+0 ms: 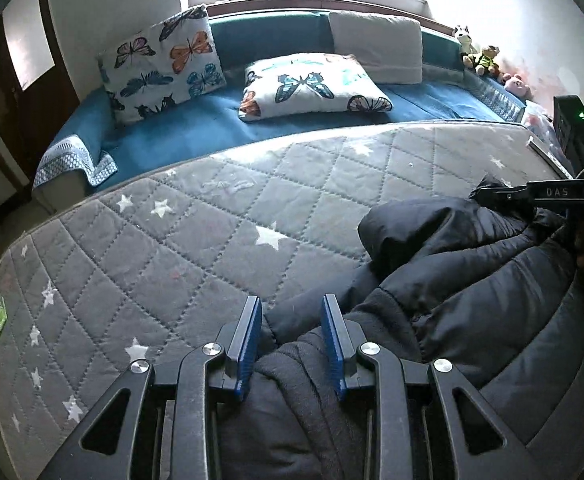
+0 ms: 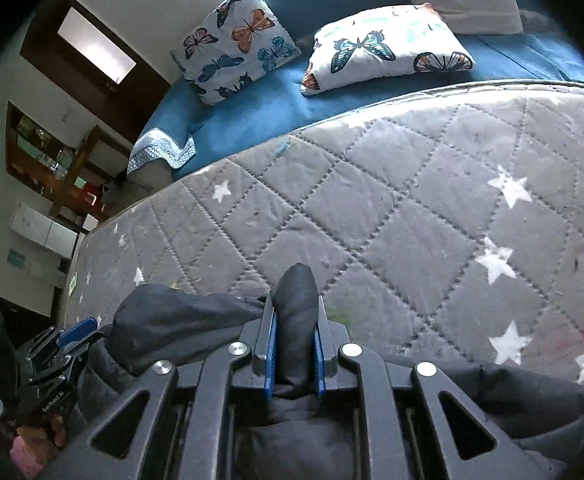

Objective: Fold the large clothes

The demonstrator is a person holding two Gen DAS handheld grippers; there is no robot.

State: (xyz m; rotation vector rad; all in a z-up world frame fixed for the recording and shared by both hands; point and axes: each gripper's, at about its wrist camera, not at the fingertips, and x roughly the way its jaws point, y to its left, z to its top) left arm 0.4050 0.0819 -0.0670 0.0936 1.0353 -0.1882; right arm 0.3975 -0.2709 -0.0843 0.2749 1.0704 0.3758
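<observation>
On the left, the left gripper (image 1: 292,334) has thick quilted fabric of the black padded jacket (image 1: 471,280) bunched between its blue pads (image 1: 248,344); it looks clamped on that fold, though the fisheye view leaves contact on both pads a little uncertain. The jacket lies heaped on the near edge of the grey star-quilted mattress (image 1: 212,240). To the right, the right gripper (image 2: 295,338) pinches a narrow tongue of the same jacket tightly. The garment seems soft, puffy and bulky, with a slick shell likely to slip, so seams, hem or cuffs make surer holds than loose padding.
</observation>
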